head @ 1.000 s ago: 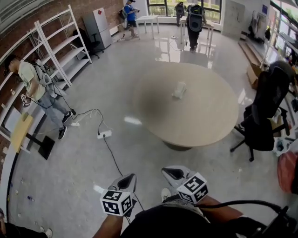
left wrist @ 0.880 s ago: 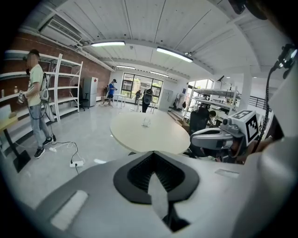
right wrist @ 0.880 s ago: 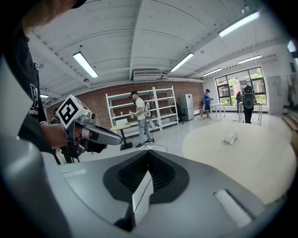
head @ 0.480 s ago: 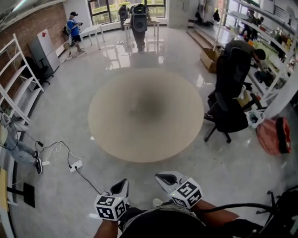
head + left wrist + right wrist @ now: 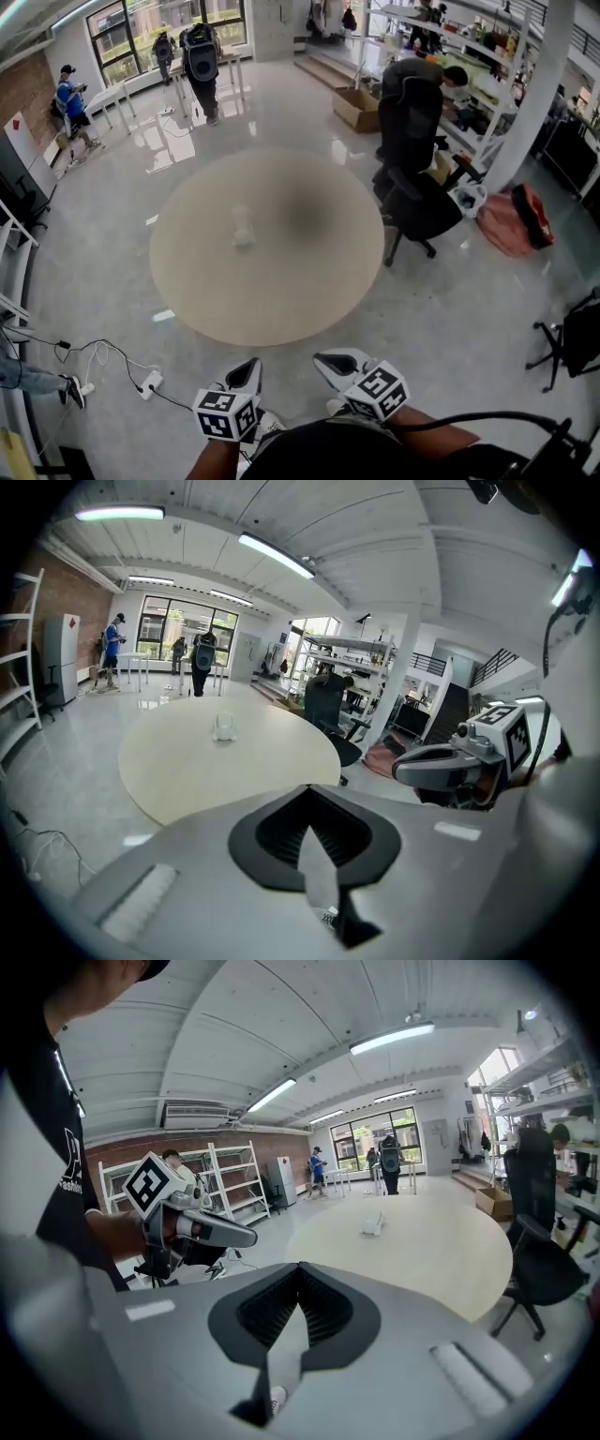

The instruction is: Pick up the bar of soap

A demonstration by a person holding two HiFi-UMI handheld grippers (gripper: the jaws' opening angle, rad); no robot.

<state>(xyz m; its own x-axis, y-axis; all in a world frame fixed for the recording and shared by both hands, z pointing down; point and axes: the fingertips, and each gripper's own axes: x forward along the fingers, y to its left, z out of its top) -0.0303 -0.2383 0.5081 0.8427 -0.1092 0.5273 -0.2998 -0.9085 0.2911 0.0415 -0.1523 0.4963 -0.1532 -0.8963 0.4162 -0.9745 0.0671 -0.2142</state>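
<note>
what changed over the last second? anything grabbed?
Only the head camera swung right: the round table and the bar of soap on it slid left in the head view. Nothing grabbed. Left tool and right tool stay shut, empty, low by the body, short of the table.

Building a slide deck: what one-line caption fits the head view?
Left gripper and right gripper, both shut and empty, held short of the round table bearing the soap.

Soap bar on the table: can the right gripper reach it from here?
Probably not yet: the soap bar lies far out on the table, and the right gripper hangs short of its near edge. Nothing blocks the way; step closer first.
</note>
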